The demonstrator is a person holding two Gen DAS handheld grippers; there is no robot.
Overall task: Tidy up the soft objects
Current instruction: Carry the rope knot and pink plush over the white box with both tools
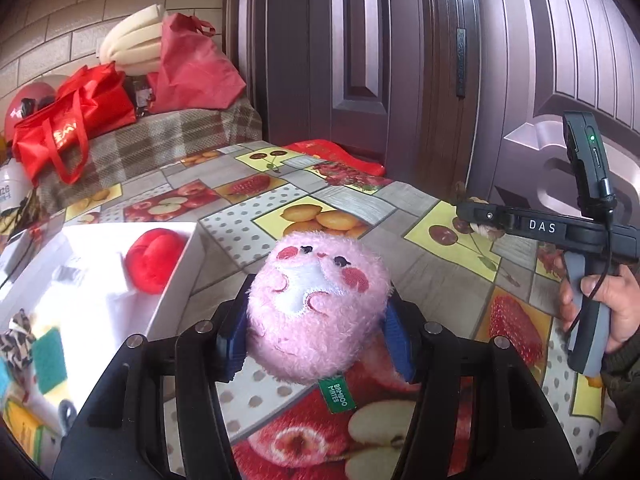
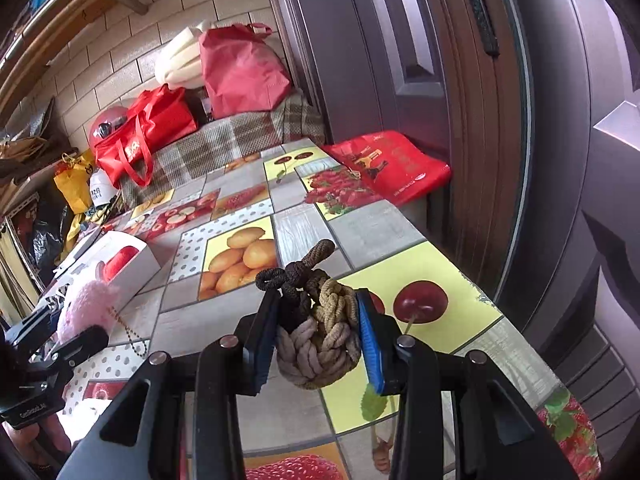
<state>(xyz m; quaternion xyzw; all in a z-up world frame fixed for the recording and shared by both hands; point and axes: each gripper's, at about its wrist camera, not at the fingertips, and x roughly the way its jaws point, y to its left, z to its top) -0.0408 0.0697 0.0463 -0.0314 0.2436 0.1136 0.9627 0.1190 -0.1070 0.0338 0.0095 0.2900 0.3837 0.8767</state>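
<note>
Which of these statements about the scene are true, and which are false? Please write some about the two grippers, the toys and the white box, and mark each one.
1. The left gripper holds a pink plush. True.
2. The right gripper is empty. False: it is shut on a knotted rope toy.
3. A red soft thing lies inside the white box. True.
4. The pink plush is already in the white box. False: it is between the left gripper's pads, beside the box.
5. The table has a plain white cloth. False: its cover shows printed fruit.
</note>
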